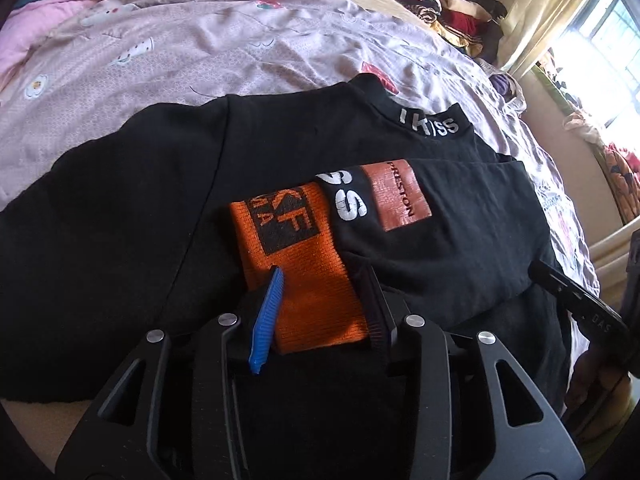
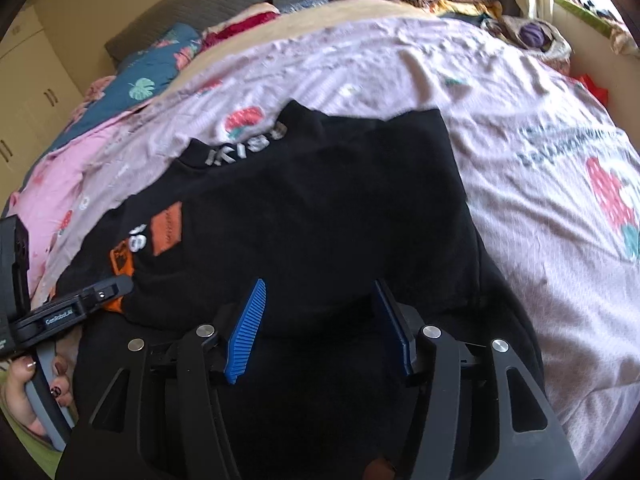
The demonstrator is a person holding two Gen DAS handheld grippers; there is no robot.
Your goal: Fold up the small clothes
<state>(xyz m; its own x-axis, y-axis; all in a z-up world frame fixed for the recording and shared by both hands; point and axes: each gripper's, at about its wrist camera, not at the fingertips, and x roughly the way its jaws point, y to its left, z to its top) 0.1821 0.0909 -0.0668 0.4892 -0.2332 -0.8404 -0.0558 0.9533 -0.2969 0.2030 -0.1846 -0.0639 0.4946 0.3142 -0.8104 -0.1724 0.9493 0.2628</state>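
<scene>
A black knit long-sleeved top (image 1: 132, 208) of soft matte cloth lies spread on a bed, its high collar (image 1: 430, 122) lettered in white and turned toward the far side. One sleeve is folded across the chest; it ends in a ribbed orange cuff (image 1: 304, 276) printed with a black square, beside white letters and a glossy rust-red rectangular patch (image 1: 398, 196). The bed is covered by a crinkled pale lilac sheet (image 1: 208, 52) printed with strawberries and small cartoon figures, with a pink quilt (image 2: 52, 184) and a teal leaf-patterned pillow (image 2: 156, 68) along its edge. A loose pile of mixed-coloured clothes (image 1: 440, 4) sits at the far corner by a bright window.

The left hand-held gripper (image 1: 322, 312) is black metal with ridged blue rubber pads. Its jaws stand partly apart, one on each side of the orange cuff; the left pad rests against the cuff's edge, but whether the two pads still press it cannot be told. The right hand-held gripper (image 2: 318, 330) hangs low over the black cloth near the top's hem, jaws wide apart, cloth below and between them with neither pad pressing it. In the right wrist view a hand (image 2: 28, 396) with dark painted nails grasps the grey handle of the left gripper
</scene>
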